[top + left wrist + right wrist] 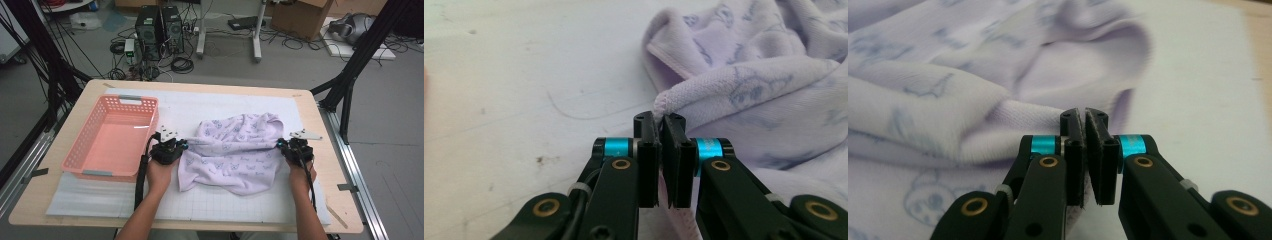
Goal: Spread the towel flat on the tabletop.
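Stretching between the two tongs, the lilac printed garment (235, 152) lies across the middle of the worktop (320, 200), its long axis running left to right, roughly parallel to the near edge.

Pink basket (112, 137): sits at the left side of the worktop, just beside the left hand, empty as far as the high view shows.

Left tongs (181, 145): clenched on the garment's left edge. In the left gripper view a hem fold is pinched between the pads (649, 150), with the rest of the cloth spreading off to the right.

Right tongs (281, 145): clenched on the opposite edge. In the right gripper view the cloth enters from the left and is nipped between the pads (1103, 155).

Both grips sit at about the same distance from the near edge, level with each other. Fabric between them is rumpled, with the lower part sagging toward the near edge.

Judgement: the basket lies to the left of the cloth, nearer the left hand, so any transfer would travel leftward.
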A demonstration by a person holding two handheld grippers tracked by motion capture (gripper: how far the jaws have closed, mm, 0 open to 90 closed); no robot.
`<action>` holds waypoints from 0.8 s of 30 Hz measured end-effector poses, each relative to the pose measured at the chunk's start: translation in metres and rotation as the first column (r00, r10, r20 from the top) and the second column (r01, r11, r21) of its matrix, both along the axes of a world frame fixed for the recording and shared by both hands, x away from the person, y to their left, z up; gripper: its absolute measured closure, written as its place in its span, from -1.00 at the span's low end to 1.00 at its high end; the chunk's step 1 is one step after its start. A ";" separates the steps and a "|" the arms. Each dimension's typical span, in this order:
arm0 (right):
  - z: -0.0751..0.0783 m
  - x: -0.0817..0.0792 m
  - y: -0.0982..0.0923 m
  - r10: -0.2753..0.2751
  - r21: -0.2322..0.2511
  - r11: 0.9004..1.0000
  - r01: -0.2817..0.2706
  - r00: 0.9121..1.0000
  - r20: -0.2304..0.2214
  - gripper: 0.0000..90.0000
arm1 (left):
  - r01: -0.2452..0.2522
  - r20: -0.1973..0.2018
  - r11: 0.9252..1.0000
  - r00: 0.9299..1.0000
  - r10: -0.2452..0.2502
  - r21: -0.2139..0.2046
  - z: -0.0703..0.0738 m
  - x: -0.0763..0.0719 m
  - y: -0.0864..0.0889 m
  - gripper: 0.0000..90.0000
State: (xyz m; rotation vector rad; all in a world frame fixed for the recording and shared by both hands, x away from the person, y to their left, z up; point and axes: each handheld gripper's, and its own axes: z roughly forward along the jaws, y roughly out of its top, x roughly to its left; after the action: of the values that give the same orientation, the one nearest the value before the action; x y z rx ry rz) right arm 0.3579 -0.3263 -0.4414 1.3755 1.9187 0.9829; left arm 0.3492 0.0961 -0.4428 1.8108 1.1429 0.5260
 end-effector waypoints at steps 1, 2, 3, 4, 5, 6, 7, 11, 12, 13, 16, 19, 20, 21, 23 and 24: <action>0.000 0.002 -0.003 -0.015 0.016 1.000 0.015 1.000 -0.006 0.91 | 0.009 0.003 1.000 1.000 -0.009 0.008 0.000 -0.001 -0.001 0.89; 0.000 0.003 -0.005 -0.021 0.027 0.999 0.022 1.000 -0.007 0.90 | 0.017 0.010 1.000 1.000 -0.017 0.009 0.001 -0.002 -0.002 0.88; 0.001 0.002 -0.006 -0.031 0.034 0.999 0.031 0.999 -0.008 0.87 | 0.030 0.014 1.000 0.999 -0.030 -0.007 0.003 -0.004 -0.002 0.86; 0.003 0.000 -0.007 -0.035 0.045 0.998 0.035 0.999 -0.001 0.79 | 0.037 0.016 0.999 0.999 -0.037 -0.029 0.004 -0.005 -0.001 0.77; 0.005 -0.002 -0.007 -0.035 0.066 0.997 0.035 0.999 0.002 0.68 | 0.039 0.015 0.998 0.999 -0.039 -0.055 0.006 -0.007 0.000 0.56; 0.008 -0.005 -0.008 -0.029 0.082 0.996 0.028 1.000 0.011 0.62 | 0.059 0.016 0.995 0.998 -0.058 -0.078 0.008 -0.010 0.001 0.31; 0.012 -0.009 -0.008 -0.019 0.091 0.996 0.017 1.000 0.021 0.57 | 0.084 0.011 0.993 0.996 -0.083 -0.085 0.011 -0.013 0.002 0.22; 0.023 -0.032 -0.011 0.042 0.109 0.993 -0.048 0.997 0.064 0.50 | 0.145 0.044 0.983 0.989 -0.141 -0.110 0.012 -0.036 0.007 0.01; 0.024 -0.039 -0.013 0.063 0.119 0.990 -0.071 0.996 0.067 0.50 | 0.164 0.036 0.980 0.986 -0.161 -0.111 0.011 -0.041 0.008 0.00; 0.024 -0.046 -0.015 0.079 0.126 0.988 -0.087 0.994 0.069 0.51 | 0.182 0.019 0.977 0.983 -0.181 -0.111 0.008 -0.045 0.010 0.00; 0.020 -0.068 -0.019 0.110 0.114 0.987 -0.116 0.993 0.050 0.52 | 0.211 -0.011 0.970 0.977 -0.214 -0.124 0.002 -0.057 0.014 -0.03; 0.016 -0.085 -0.022 0.130 0.104 0.986 -0.133 0.991 0.030 0.53 | 0.221 -0.024 0.967 0.974 -0.226 -0.126 -0.002 -0.070 0.016 -0.02; 0.015 -0.091 -0.023 0.133 0.102 0.986 -0.134 0.991 0.018 0.54 | 0.224 -0.027 0.967 0.973 -0.229 -0.123 -0.003 -0.074 0.016 -0.02; 0.013 -0.096 -0.024 0.140 0.116 0.983 -0.139 0.990 0.004 0.56 | 0.231 -0.030 0.965 0.971 -0.236 -0.121 -0.003 -0.078 0.016 -0.02; 0.008 -0.105 -0.025 0.150 0.130 0.981 -0.146 0.989 -0.019 0.59 | 0.241 -0.034 0.963 0.969 -0.247 -0.120 -0.005 -0.086 0.016 -0.01; 0.005 -0.109 -0.025 0.154 0.125 0.981 -0.150 0.988 -0.021 0.60 | 0.250 -0.034 0.960 0.966 -0.256 -0.124 -0.005 -0.089 0.017 0.00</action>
State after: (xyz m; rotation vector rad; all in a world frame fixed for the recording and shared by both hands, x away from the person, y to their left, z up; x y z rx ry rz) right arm 0.2485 -0.3514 -0.4363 1.3332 2.0403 1.1770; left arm 0.2601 0.1127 -0.4481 1.8401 0.9362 0.2584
